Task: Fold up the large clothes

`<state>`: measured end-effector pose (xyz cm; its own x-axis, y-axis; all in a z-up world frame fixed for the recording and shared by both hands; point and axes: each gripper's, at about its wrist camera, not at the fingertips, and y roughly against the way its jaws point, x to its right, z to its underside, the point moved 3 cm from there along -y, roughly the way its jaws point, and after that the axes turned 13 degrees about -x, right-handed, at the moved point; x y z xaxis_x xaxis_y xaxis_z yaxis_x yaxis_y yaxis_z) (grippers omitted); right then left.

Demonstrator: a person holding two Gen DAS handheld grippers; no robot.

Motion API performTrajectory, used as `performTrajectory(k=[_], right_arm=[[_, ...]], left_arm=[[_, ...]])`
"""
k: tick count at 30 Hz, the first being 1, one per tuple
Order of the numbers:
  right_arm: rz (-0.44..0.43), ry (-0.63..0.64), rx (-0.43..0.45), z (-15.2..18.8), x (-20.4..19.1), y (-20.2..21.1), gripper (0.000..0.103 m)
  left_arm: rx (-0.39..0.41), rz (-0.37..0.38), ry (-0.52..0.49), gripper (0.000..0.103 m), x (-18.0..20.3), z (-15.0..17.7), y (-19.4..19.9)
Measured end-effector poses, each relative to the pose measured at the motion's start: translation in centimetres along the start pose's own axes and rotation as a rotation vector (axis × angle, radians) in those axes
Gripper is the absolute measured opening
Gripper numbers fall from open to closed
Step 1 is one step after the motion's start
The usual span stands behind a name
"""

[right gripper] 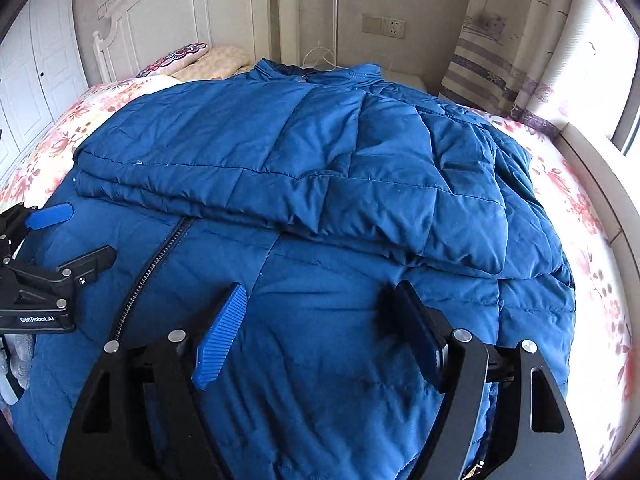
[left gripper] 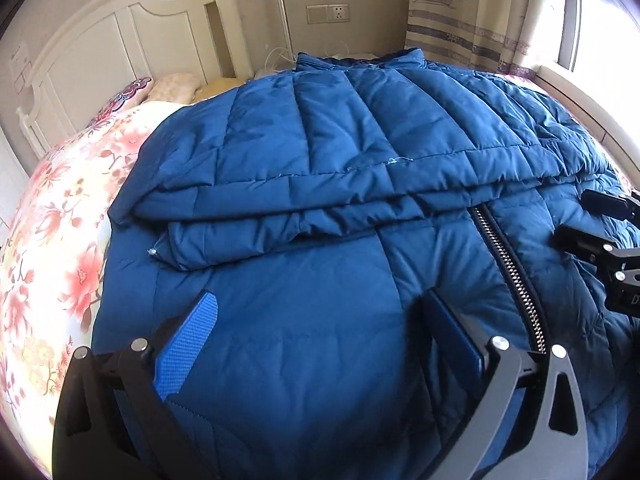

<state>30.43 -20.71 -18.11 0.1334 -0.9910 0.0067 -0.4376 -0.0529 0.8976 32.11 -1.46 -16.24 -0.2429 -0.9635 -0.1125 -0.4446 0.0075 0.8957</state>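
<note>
I see a blue padded jacket [left gripper: 320, 184] spread on the bed's floral sheet [left gripper: 60, 216], its sleeves folded across its body, with a white headboard [left gripper: 120, 40], wall socket [left gripper: 328, 13] and curtain [right gripper: 500, 48] beyond. My left hand-held gripper [left gripper: 320, 312] and right hand-held gripper [right gripper: 320, 308] hover spread, empty. "GenRobot.AI" marks the left one.

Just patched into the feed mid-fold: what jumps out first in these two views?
A big blue padded jacket covers most of the flowered bed, its sleeves folded across the chest above the metal zipper. Both grippers hang open over the lower part of the jacket, left gripper left of the zipper, right gripper right of it.
</note>
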Motion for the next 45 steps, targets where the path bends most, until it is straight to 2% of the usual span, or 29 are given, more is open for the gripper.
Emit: performTrajectory(k=[15,19,20,22,23,24,25,26,28,30,32,34,35,36,37,40,42,45], right_arm=[[-0.001,-0.004,-0.015,0.0,0.1,0.4,0.077],[0.051,-0.104,0.047,0.2,3.1,3.0,0.077],[0.069,-0.132,0.041,0.4,4.3,3.1,0.078],[0.112,-0.186,-0.025,1.0,7.1,1.9,0.079],[0.107,-0.199,-0.059,1.5,8.0,1.1,0.08],[0.065,-0.211,-0.04,1.8,8.5,1.0,0.081],[0.046,-0.22,-0.029,2.1,8.7,1.3,0.081],[0.064,-0.218,-0.034,2.3,8.5,1.8,0.081],[0.078,-0.194,-0.003,2.7,7.0,3.5,0.08],[0.038,-0.074,0.062,3.8,3.4,5.9,0.08],[0.023,0.057,0.083,5.5,0.1,6.9,0.081],[0.0,0.173,0.039,7.8,-3.0,6.5,0.084],[0.002,0.214,-0.003,8.8,-3.9,5.5,0.084],[0.029,0.223,-0.002,9.5,-4.2,5.1,0.084],[0.025,0.214,0.009,9.7,-4.1,5.3,0.084],[0.025,0.17,-0.006,10.1,-3.0,6.2,0.084],[0.03,0.161,0.028,10.9,-2.5,7.7,0.084],[0.003,0.148,0.056,13.2,-1.2,9.4,0.085]], left_arm=[[-0.02,0.023,0.014,0.101,-0.5,-0.1,0.0],[0.013,0.04,0.049,0.101,-2.0,0.5,1.7],[0.013,0.016,0.068,0.101,-2.9,0.7,1.8],[-0.023,-0.009,0.111,0.101,-4.6,1.0,0.9],[-0.061,0.044,0.161,0.101,-5.8,1.2,0.2],[-0.06,0.087,0.199,0.101,-6.6,1.2,0.2],[-0.055,0.074,0.22,0.101,-7.1,1.2,0.4],[-0.056,0.055,0.223,0.101,-7.1,1.2,0.4],[-0.023,0.01,0.214,0.1,-6.3,1.6,1.5],[0.024,0.049,0.177,0.1,-4.6,2.4,3.4],[0.059,0.071,0.088,0.101,-1.9,3.6,5.2],[0.056,0.052,-0.041,0.101,1.3,5.5,5.9],[0.034,0.043,-0.079,0.101,2.3,6.4,5.5],[0.0,0.03,-0.112,0.101,3.1,7.3,4.8],[-0.014,0.019,-0.121,0.101,3.3,7.9,4.2],[-0.044,0.078,-0.055,0.101,2.0,8.1,4.1],[-0.025,0.068,-0.02,0.101,0.9,8.5,4.9],[0.02,0.052,-0.005,0.101,-1.1,11.3,6.7]])
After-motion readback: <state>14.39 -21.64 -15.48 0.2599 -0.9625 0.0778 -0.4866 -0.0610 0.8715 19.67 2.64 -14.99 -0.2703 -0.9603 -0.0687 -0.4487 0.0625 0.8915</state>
